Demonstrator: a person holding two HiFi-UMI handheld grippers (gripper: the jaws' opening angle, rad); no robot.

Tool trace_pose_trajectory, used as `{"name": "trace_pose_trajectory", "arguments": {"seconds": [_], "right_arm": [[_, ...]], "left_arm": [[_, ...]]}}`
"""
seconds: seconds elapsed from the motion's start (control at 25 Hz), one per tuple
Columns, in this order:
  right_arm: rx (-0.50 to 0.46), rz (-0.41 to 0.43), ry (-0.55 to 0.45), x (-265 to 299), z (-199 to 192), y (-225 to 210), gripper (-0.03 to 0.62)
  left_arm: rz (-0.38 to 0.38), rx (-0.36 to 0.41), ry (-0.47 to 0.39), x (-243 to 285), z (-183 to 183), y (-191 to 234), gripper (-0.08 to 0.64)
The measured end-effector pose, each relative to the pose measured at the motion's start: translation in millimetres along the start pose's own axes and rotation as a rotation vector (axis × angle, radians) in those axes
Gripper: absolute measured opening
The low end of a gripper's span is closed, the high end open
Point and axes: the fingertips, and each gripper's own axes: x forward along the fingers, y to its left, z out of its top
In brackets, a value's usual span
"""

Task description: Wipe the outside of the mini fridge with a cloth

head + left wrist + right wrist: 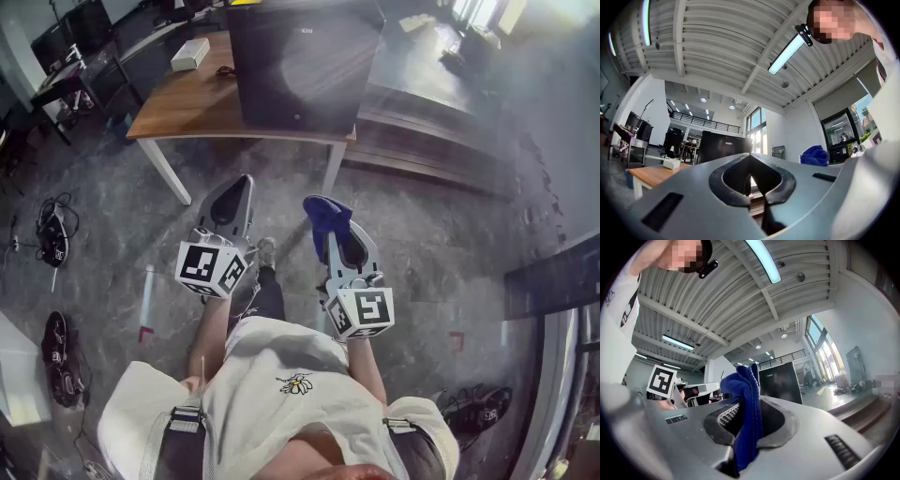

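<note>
Blue bunched cloth (747, 413), one only, ran lengthwise between the clenched fingers of the right gripper (333, 234). The left gripper (749, 158) had its fingers pressed together on nothing. One black mini fridge (305, 61) stood upright on the wooden bench (192, 103), well apart.

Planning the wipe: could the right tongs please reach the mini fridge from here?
Probably not yet: the right tongs, holding the cloth, sit well short of the mini fridge; only floor lies between.
</note>
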Motion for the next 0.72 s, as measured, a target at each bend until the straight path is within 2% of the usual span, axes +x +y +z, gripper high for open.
{"name": "trace_pose_trajectory", "arguments": {"seconds": [0.2, 0.28, 0.4, 0.48, 0.6, 0.72], "right_arm": [[0.054, -0.068, -0.009, 45, -7, -27, 0.061], [0.067, -0.065, -0.026, 75, -3, -36, 0.061], [0.024, -0.029, -0.049, 135, 5, -41, 0.061], [0.001, -0.04, -0.06, 180, 10, -48, 0.061], [-0.004, -0.051, -0.057, 251, 18, -52, 0.061], [-0.011, -0.016, -0.088, 316, 37, -47, 0.061]], "left_arm": [[-0.011, -0.058, 0.011, 31, -17, 24, 0.005], [-0.01, -0.059, 0.0, 49, -19, 39, 0.005], [-0.003, -0.039, -0.008, 86, -24, 76, 0.005], [0.001, -0.043, -0.008, 116, -31, 104, 0.005], [0.009, -0.06, 0.003, 161, -39, 150, 0.005], [0.013, -0.07, -0.001, 203, -36, 192, 0.005]]}}
